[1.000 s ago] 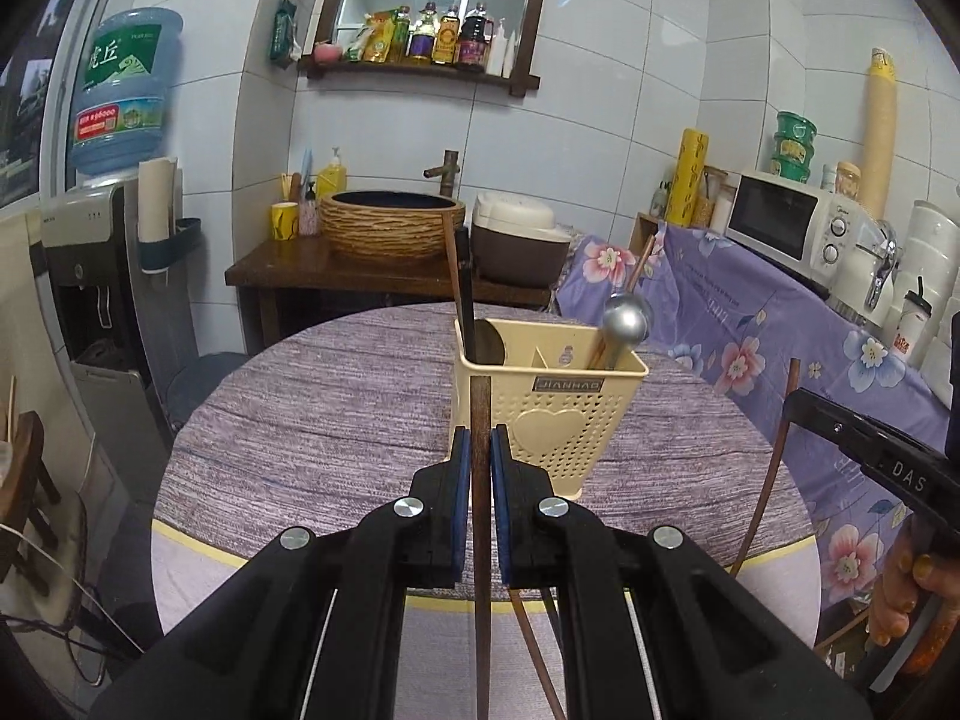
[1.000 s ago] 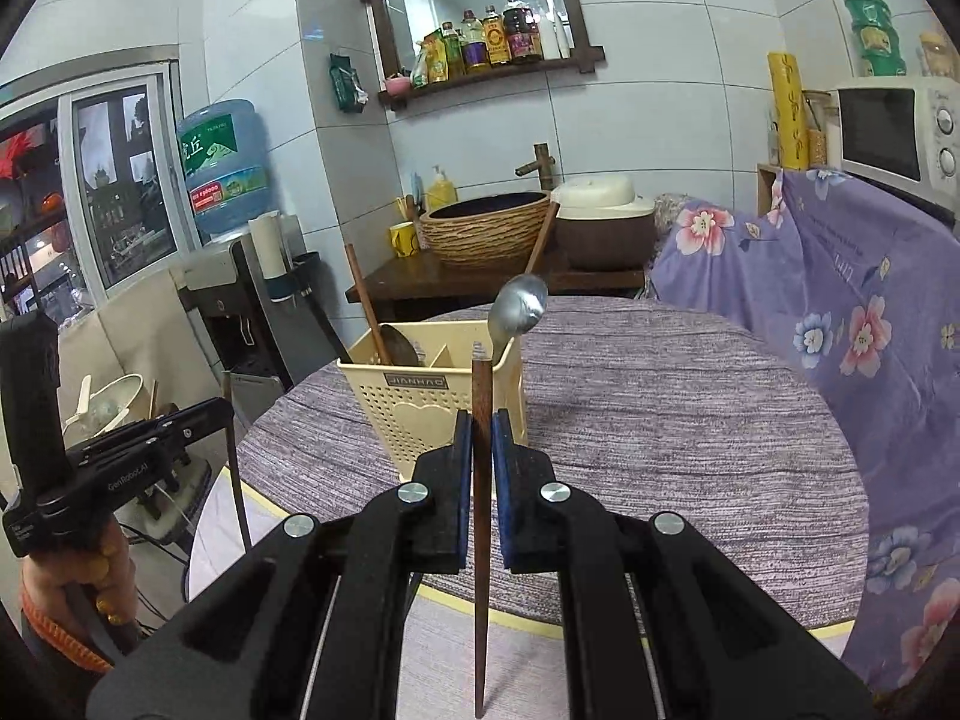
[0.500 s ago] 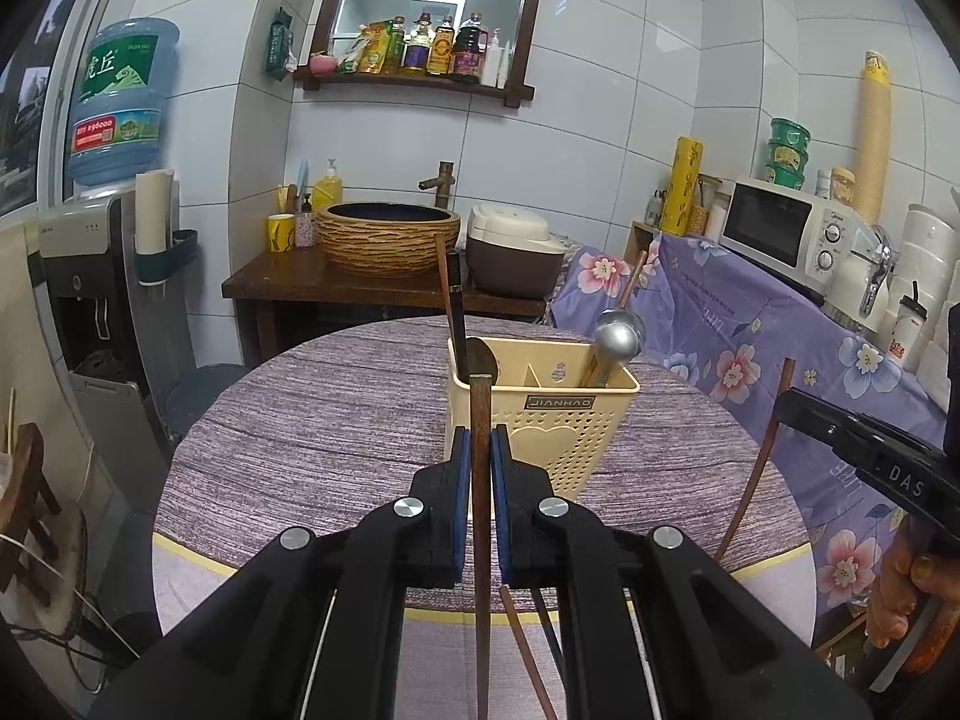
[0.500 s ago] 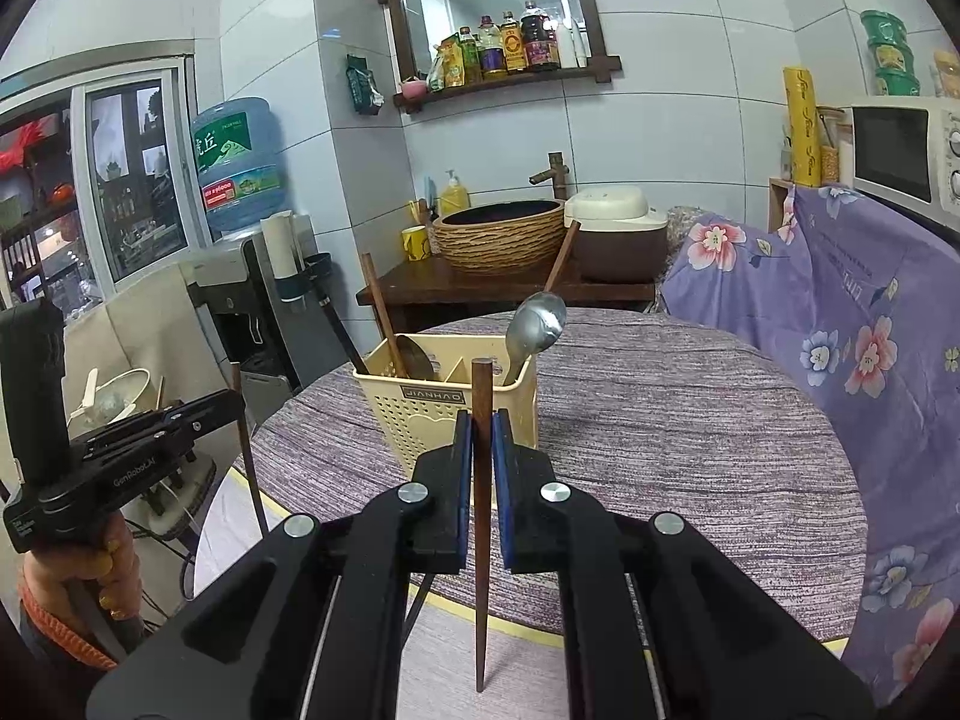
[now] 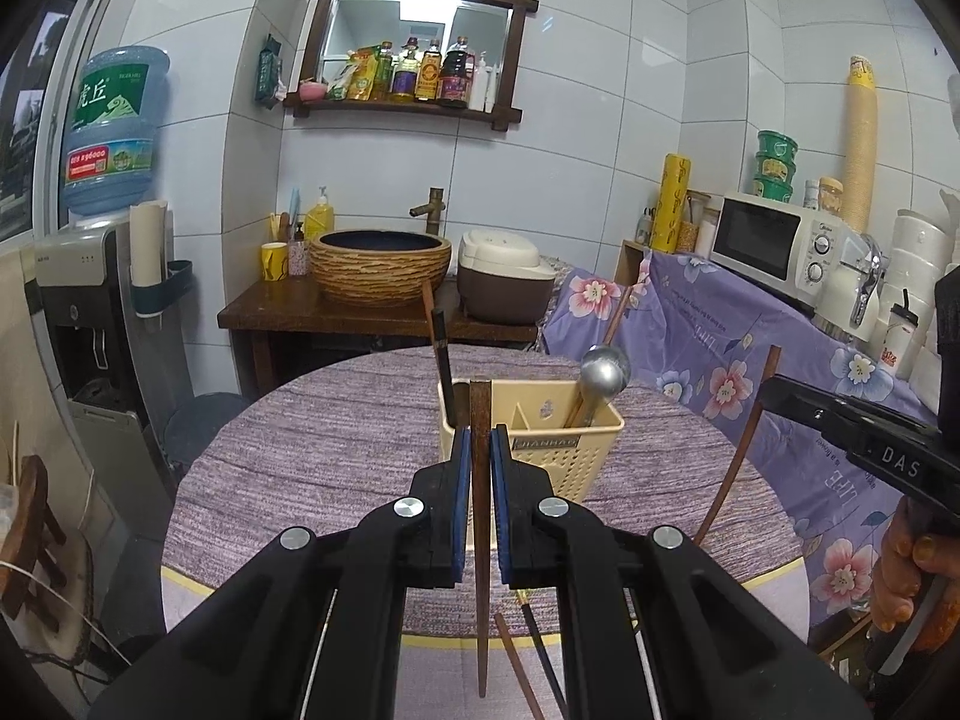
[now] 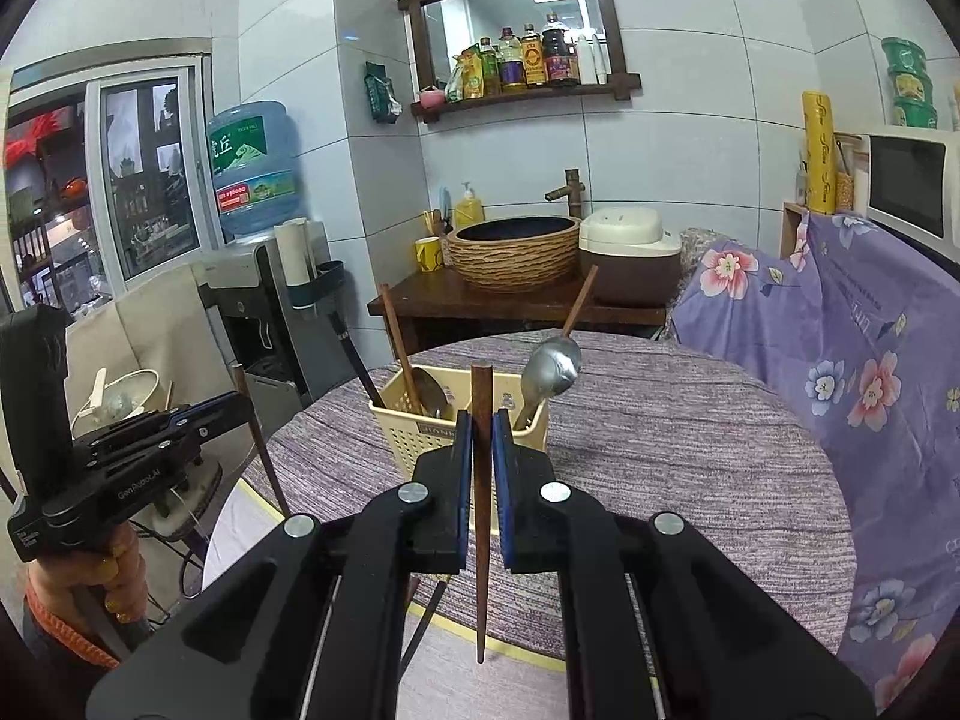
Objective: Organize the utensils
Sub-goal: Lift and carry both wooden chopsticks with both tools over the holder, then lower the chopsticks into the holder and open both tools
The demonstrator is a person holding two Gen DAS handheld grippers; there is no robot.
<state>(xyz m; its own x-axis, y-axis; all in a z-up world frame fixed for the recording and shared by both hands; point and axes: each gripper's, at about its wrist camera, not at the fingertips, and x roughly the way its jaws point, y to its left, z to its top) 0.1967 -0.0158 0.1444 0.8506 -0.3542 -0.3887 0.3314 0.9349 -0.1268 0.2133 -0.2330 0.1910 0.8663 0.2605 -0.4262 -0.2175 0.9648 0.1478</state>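
Each gripper is clamped on one brown chopstick, held roughly upright with the pointed end down. The left gripper pinches its chopstick between the blue pads; the right gripper does the same with the second chopstick. Neither chopstick is in the holder yet — both hang in the air at the near edge of the bench, short of the cream holder.

Already sorted, as far as visible: a metal spoon with a wooden handle stands in the right compartment, a second spoon and a dark stick-like utensil stand in the left one. The middle compartment looks empty, though its depth is hidden.

Left to do, by judgement: carry both held chopsticks over the holder rim and drop them, tips down, into one compartment. Two more thin sticks show low in the left wrist view, below the left gripper; whether they lie on the bench cannot be told — they may need collecting as well.
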